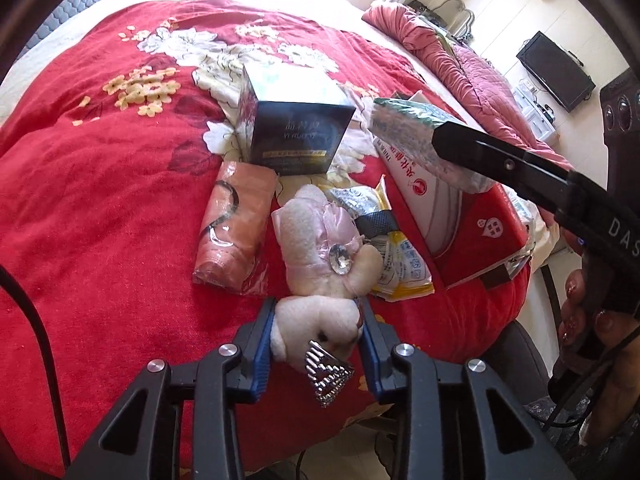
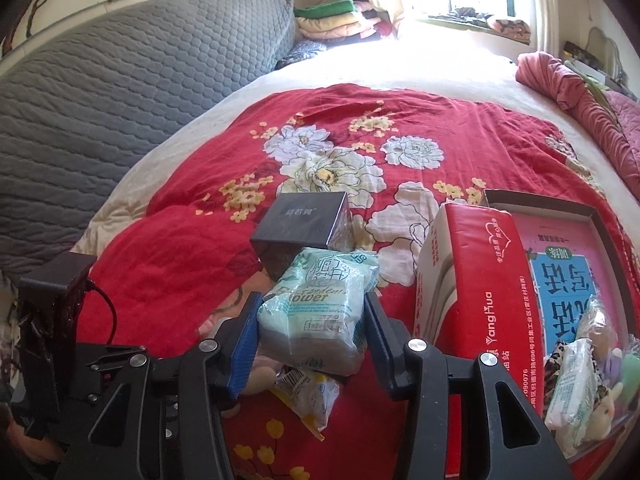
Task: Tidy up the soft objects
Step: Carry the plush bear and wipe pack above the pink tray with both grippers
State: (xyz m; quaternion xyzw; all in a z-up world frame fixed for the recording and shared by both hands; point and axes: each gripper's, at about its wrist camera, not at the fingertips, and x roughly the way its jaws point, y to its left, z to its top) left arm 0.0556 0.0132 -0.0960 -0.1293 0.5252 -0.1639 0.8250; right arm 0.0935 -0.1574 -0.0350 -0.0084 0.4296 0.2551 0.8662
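Note:
My left gripper (image 1: 318, 320) is shut on the head of a white plush bear (image 1: 320, 248) in a pink dress, which lies on the red floral blanket (image 1: 100, 168). My right gripper (image 2: 310, 322) is shut on a pale green tissue pack (image 2: 320, 304) and holds it above the blanket; the pack also shows in the left wrist view (image 1: 416, 136), over the red box. A pink wrapped towel (image 1: 234, 228) lies left of the bear. A yellow-white packet (image 1: 396, 264) lies right of it. The open red box (image 2: 480, 300) holds several soft items (image 2: 588, 376) at its near end.
A dark blue box (image 1: 296, 128) stands behind the bear and towel. A grey quilted headboard (image 2: 120, 92) runs along the far left. A rolled pink quilt (image 1: 460, 60) lies at the bed's right side. Folded blankets (image 2: 332, 20) are stacked by the window.

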